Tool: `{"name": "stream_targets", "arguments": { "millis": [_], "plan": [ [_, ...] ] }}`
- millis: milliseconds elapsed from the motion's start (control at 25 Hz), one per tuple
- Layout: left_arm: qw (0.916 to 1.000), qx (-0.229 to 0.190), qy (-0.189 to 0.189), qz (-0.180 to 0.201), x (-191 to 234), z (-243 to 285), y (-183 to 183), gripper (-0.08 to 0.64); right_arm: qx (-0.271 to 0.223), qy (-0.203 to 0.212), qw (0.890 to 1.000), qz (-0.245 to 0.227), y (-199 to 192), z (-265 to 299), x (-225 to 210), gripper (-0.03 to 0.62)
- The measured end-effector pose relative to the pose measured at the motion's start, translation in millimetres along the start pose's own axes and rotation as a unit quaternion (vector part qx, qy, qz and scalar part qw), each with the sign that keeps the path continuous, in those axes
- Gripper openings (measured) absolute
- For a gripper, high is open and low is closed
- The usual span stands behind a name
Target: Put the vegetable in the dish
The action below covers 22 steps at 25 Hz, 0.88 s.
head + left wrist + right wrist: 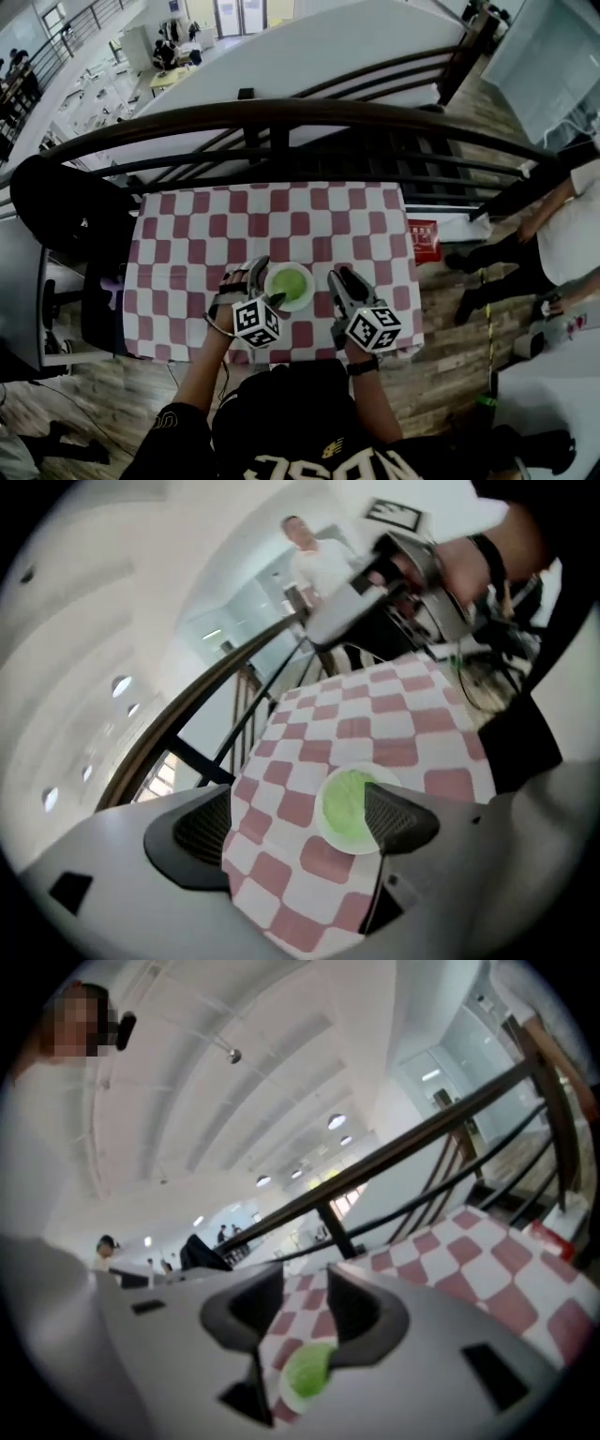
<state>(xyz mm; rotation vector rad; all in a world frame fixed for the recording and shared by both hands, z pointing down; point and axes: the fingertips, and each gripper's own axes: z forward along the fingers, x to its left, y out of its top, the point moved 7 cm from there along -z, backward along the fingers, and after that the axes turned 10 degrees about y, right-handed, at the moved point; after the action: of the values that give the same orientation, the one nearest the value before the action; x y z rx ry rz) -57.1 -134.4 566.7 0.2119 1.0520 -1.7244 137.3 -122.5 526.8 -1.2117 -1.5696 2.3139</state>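
Your vegetable (pixel 292 283), a flat pale-green mound, lies in the white dish (pixel 298 266) on the checked cloth (pixel 281 216). Your left gripper (pixel 262 284) gapes wide and empty. Your right gripper (pixel 342 277) stands narrower, also empty.

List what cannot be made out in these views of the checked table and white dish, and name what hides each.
Kind of vegetable: too small in the head view, blurred in the right gripper view.
Right part of the dish, left gripper view: behind one arm of the open left tongs.
Near edge of the table, head view: partly covered by the person's arms.
Red item by the table's right edge, head view: too small to identify.
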Motion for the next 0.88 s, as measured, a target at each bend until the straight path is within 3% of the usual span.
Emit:
{"name": "stream_targets", "arguments": {
  "millis": [80, 160, 240, 320, 480, 600, 800, 880],
  "plan": [
    [0.9924, -0.009, 0.011, -0.122, 26.2, -19.5, 0.7, 0.463, -0.002, -0.019, 0.998, -0.054, 12.8, -1.8, 14.8, 0.15],
    [0.9728, -0.036, 0.019, -0.228, 47.2, -41.2, 2.5, 0.454, -0.001, -0.021, 0.994, -0.106, 24.5, -3.1, 33.5, 0.149],
    [0.9497, -0.071, 0.038, -0.303, 63.6, -64.7, 7.6, 0.397, -0.001, -0.013, 0.989, -0.146, 33.5, -4.4, 52.3, 0.136],
    [0.9289, -0.105, 0.064, -0.349, 73.4, -85.5, 12.9, 0.304, -0.005, -0.003, 0.984, -0.178, 40.1, -4.5, 70.0, 0.105],
    [0.8974, -0.154, 0.139, -0.39, 77.8, -114.2, 18.3, 0.167, -0.018, 0.008, 0.973, -0.23, 46.0, -2.9, 100.2, 0.047],
    [0.8789, -0.173, 0.195, -0.399, 72.2, -130.4, 19.7, 0.03, -0.02, 0.027, 0.971, -0.235, 41.4, -4.3, 116.6, 0.015],
    [0.8618, -0.209, 0.212, -0.411, 62.7, -149.2, 32.0, 0.017, 0.0, 0.02, 0.968, -0.251, 32.1, -3.1, 132.2, 0.015],
    [0.8593, -0.219, 0.209, -0.413, 62.0, -151.7, 37.0, 0.017, 0.003, 0.015, 0.965, -0.261, 31.2, -4.3, 134.9, 0.015]
  ]
}}
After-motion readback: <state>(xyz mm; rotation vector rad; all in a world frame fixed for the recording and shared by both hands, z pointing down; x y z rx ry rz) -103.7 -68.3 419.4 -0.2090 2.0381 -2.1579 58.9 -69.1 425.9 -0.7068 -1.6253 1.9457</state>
